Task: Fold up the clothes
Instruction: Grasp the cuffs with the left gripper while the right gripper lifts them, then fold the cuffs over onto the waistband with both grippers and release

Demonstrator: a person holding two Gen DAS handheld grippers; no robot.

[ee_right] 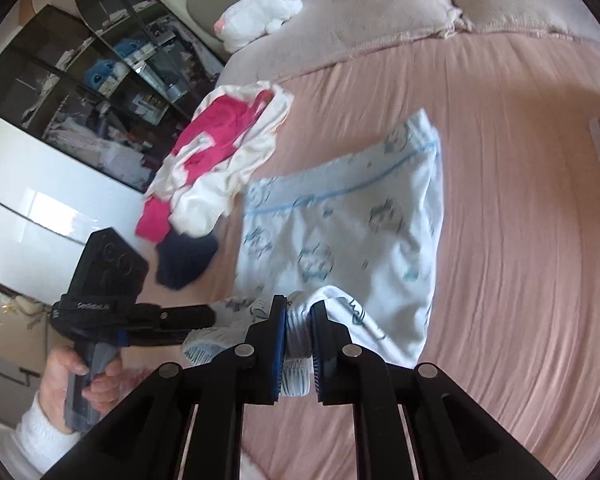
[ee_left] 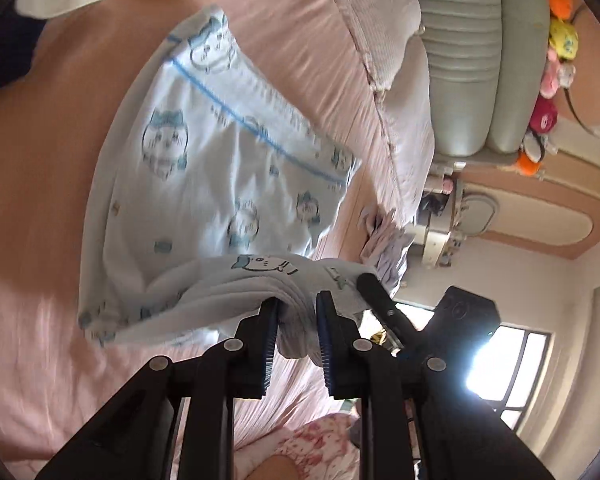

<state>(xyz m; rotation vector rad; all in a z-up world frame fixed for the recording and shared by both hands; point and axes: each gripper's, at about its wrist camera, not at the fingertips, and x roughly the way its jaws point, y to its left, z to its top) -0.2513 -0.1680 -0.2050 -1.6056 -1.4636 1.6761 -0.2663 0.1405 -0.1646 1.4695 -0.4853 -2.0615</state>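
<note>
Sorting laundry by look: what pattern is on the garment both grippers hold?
Pale blue garment with cartoon cat faces and a blue stripe; clearest in left wrist view.

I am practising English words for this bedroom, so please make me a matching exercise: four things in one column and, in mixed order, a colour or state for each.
Things:
1. pale blue printed garment
2. dark navy item
3. plush toy
4. bed sheet

Descriptions:
A. white, near the pillows
B. pink, covering the bed
C. clamped by both grippers
D. lying beside the pink and cream clothes

Pairs: 1-C, 2-D, 3-A, 4-B
</note>
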